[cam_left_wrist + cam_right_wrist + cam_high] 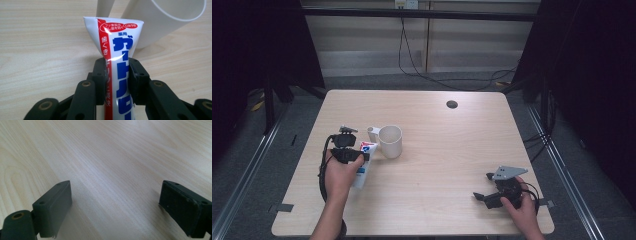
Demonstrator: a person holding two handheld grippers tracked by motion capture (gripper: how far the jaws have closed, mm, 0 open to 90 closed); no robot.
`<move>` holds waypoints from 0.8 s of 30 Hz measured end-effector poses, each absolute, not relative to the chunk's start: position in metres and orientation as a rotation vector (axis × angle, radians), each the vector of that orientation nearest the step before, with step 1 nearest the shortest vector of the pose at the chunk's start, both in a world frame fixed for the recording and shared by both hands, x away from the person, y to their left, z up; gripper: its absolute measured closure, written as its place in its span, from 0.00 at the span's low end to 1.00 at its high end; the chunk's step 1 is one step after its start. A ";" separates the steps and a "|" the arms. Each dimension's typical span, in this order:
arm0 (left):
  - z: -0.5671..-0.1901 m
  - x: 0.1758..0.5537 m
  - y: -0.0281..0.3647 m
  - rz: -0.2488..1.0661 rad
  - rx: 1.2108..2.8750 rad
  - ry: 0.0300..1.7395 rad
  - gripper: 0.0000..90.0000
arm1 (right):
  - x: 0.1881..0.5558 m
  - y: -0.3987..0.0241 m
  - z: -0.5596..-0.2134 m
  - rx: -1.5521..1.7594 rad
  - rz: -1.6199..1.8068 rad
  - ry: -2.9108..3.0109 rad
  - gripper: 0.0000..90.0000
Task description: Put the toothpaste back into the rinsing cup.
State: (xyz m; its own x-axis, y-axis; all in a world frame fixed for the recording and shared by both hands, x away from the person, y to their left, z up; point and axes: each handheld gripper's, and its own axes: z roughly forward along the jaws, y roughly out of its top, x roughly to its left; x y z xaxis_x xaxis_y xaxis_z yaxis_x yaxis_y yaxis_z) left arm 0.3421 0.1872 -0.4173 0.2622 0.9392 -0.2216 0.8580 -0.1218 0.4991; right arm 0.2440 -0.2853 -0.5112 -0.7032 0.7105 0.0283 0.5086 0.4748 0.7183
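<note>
A white toothpaste tube [117,47] with red and blue print stands between the jaws of my left gripper [117,75], which is shut on its middle. In the high view the left gripper [354,154] holds the tube [363,172] just left of a cream mug [390,141] on the table. The mug [160,20] lies close behind the tube's flat crimped end in the left gripper view. My right gripper [484,187] rests near the table's front right corner. Its jaws [117,207] stand wide open over bare wood with nothing between them.
The light wood table [437,150] has a dark round cable hole [452,104] at the back right. Cables trail on the floor behind it. Black curtains hang on both sides.
</note>
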 end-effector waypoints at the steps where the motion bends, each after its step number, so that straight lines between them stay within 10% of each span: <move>1: -0.417 0.342 0.187 0.198 2.003 1.620 0.78 | 0.244 -0.285 -0.511 1.040 1.056 2.451 0.12; 24: -0.393 0.334 0.190 0.345 1.823 1.476 0.78 | 0.244 -0.285 -0.511 1.040 1.055 2.452 0.12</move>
State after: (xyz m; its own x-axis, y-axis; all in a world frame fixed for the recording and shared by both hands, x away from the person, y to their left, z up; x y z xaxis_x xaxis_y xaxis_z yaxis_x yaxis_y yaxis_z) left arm 0.3340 0.1897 -0.3934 0.2978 0.9235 -0.2418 0.7208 -0.0515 0.6912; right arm 0.2440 -0.2853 -0.5112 -0.7033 0.7103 0.0282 0.5087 0.4752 0.7179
